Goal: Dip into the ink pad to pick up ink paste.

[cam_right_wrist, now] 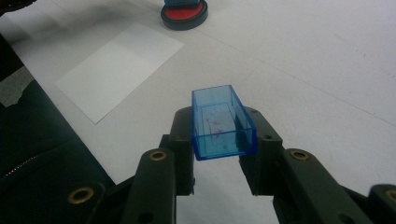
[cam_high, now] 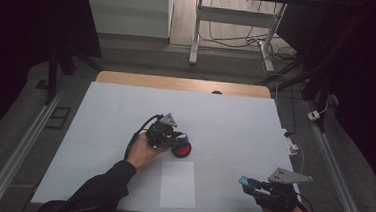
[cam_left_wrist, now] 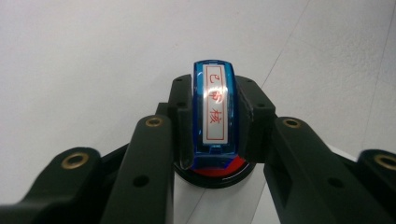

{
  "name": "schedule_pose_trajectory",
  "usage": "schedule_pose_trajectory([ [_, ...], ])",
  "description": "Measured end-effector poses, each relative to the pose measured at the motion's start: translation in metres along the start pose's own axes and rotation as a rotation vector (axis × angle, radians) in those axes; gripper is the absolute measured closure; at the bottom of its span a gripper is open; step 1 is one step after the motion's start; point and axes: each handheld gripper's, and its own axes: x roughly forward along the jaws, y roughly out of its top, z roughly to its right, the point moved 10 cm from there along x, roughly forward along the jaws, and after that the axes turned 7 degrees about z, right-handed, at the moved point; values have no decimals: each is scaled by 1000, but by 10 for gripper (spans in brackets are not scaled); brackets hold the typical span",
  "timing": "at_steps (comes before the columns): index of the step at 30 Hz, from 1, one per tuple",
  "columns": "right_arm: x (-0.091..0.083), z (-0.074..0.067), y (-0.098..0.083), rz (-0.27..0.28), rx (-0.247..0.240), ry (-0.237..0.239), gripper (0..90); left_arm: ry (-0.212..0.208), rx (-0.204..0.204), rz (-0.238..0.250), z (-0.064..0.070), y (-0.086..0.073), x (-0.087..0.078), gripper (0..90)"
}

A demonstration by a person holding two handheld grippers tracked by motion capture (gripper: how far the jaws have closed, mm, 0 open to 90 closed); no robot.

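My left gripper point(cam_high: 176, 137) is shut on a blue stamp point(cam_left_wrist: 214, 109) with a white label bearing red characters. The stamp is pressed down onto a round black ink pad with a red face point(cam_high: 182, 149) near the middle of the table; its rim shows under the stamp point(cam_left_wrist: 219, 175). My right gripper point(cam_high: 246, 183) is shut on a clear blue rectangular stamp cap point(cam_right_wrist: 223, 122), held open side up just above the table at the front right. A white sheet of paper point(cam_high: 177, 184) lies flat between the two hands. From the right gripper view, the ink pad point(cam_right_wrist: 184, 14) sits at the far top.
The work surface is a large white mat point(cam_high: 225, 118) on a wooden table point(cam_high: 128, 78). A person's dark sleeve point(cam_high: 97, 190) comes in from the lower left. A white desk frame with cables point(cam_high: 231, 34) stands on the floor beyond the table.
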Motion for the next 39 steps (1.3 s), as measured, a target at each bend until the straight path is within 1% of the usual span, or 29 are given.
schedule_pose_trajectory([
  [6,1,0,-1,-5,-3,1,676,12,8,-11,1,0,1,704],
  [14,1,0,-1,-14,-3,-3,676,34,42,-21,4,1,2,704],
  [17,1,0,-1,-14,-2,1,676,41,51,-34,5,1,2,704],
  [25,1,-1,-1,-16,-2,6,675,88,95,-78,9,3,3,703],
  [29,2,-1,-1,-16,-5,8,675,112,126,-91,11,2,3,703],
  [31,2,-1,-1,-18,-2,8,676,120,132,-94,12,3,3,702],
  [33,2,-2,-2,-21,-5,11,675,120,128,-93,12,2,3,702],
  [34,2,-2,-2,-24,-7,12,676,115,119,-89,11,2,3,702],
  [36,2,-2,-2,-27,-11,12,676,96,86,-70,10,2,3,702],
  [39,3,-2,-2,-25,-12,12,676,68,49,-53,6,1,2,702],
])
